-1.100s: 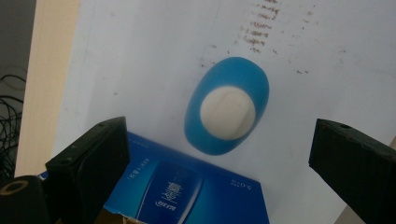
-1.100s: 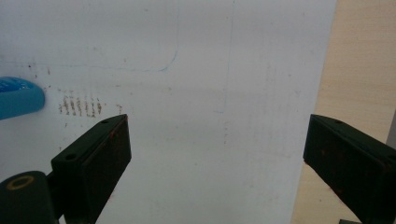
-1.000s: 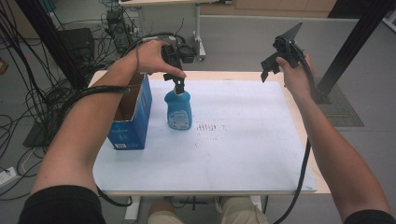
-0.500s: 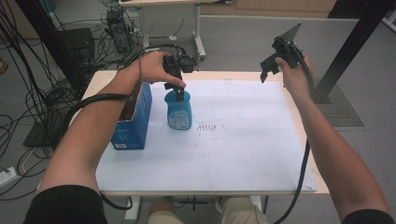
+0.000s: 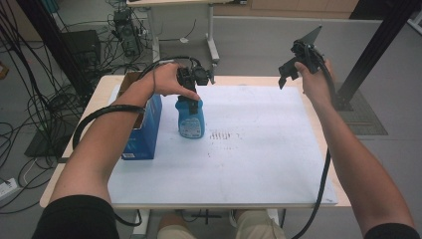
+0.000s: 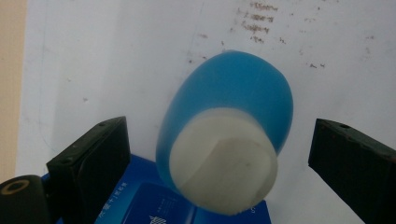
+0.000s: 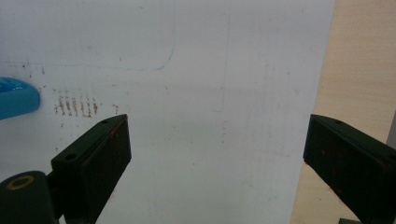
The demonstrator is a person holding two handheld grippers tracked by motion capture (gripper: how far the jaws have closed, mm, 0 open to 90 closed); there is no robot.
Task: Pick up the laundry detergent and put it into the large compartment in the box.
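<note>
A blue bottle (image 5: 190, 119) with a white cap (image 6: 223, 161) stands upright on the white mat (image 5: 259, 154), left of the middle. My left gripper (image 5: 192, 99) points straight down over it. In the left gripper view the left gripper (image 6: 219, 135) is open, with its jaws well apart on either side of the cap and not touching it. My right gripper (image 5: 291, 69) is held in the air above the table's far right. It is open, and in the right gripper view the right gripper (image 7: 217, 140) has nothing between its jaws. The bottle's edge (image 7: 16, 100) shows at the left there.
A blue carton box (image 5: 144, 132) stands just left of the bottle, close beside it. Brown smudge marks (image 5: 224, 135) lie on the mat to the bottle's right. The wooden table edge (image 7: 359, 70) borders the mat. Cables and a black frame post (image 5: 378, 45) stand beyond the table.
My left hand and gripper have come slightly toward the near side above the bottle. The bottle, the box and the right gripper have stayed put.
</note>
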